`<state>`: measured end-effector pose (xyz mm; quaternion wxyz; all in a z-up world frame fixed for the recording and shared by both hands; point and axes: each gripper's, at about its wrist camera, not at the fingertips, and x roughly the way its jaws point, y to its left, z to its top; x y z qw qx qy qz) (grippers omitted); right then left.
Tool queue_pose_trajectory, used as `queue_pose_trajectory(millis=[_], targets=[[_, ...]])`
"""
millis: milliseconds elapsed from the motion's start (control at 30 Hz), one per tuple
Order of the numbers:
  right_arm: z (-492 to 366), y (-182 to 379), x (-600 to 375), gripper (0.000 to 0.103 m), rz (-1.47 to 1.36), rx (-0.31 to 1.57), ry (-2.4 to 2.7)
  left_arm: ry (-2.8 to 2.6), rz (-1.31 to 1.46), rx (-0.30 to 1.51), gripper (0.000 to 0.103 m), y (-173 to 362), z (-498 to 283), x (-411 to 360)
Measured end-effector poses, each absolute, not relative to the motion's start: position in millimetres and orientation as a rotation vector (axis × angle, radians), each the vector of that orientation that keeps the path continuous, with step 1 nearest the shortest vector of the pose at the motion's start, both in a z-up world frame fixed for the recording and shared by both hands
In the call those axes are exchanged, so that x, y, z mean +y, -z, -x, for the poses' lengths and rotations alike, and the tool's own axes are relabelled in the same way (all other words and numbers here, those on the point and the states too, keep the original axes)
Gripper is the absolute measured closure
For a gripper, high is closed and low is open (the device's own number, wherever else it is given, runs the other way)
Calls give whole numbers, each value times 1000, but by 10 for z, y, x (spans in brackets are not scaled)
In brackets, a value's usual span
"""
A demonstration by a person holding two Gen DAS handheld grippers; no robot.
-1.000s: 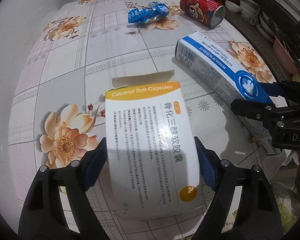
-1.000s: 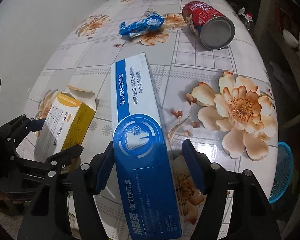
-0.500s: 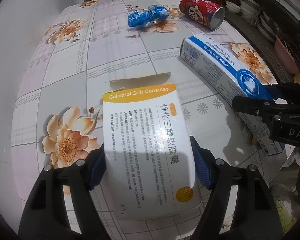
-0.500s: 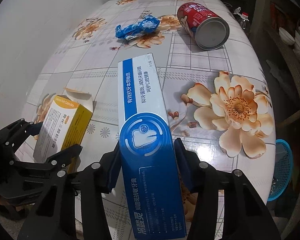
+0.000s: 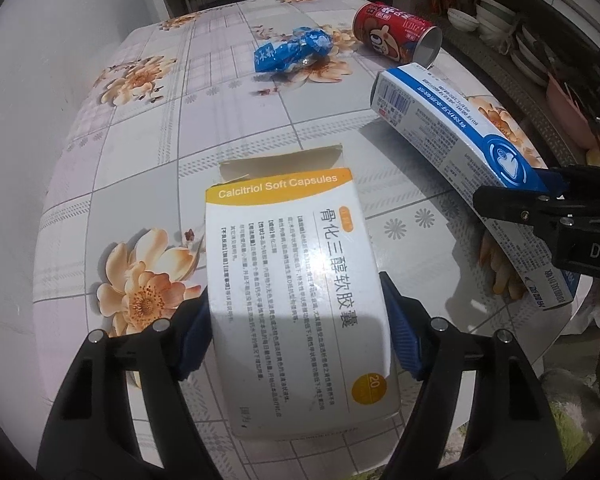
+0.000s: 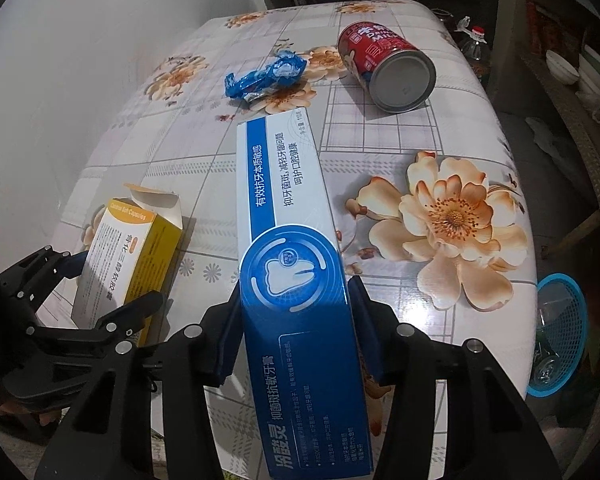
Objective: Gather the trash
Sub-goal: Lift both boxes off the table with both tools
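Trash lies spread on the flowered tabletop (image 6: 440,136). The left gripper (image 5: 298,334) is clamped on the white and yellow capsule box (image 5: 296,292), whose far flap stands open; what is inside I cannot tell. The right gripper (image 6: 294,326) has just been closing and now presses on the long blue toothpaste box (image 6: 292,264). Further back lie a crumpled blue wrapper (image 6: 266,78) and a red can (image 6: 384,68) on its side. A blue basket (image 6: 572,332) stands below the tabletop edge, its contents unclear
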<state>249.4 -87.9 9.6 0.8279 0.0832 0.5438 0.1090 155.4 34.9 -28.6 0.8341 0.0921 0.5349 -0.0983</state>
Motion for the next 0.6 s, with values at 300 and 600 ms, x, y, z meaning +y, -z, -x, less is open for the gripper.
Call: queue_pose_trajectory(millis=[300,600], targets=[[-2464,-171,-881,55,-181,1140,-235,214,-204,1110,32,212,-1545,325],[-2434,-204,-910,55,-194,1135,-232,222,-211,1098,32,174,-1538,293]])
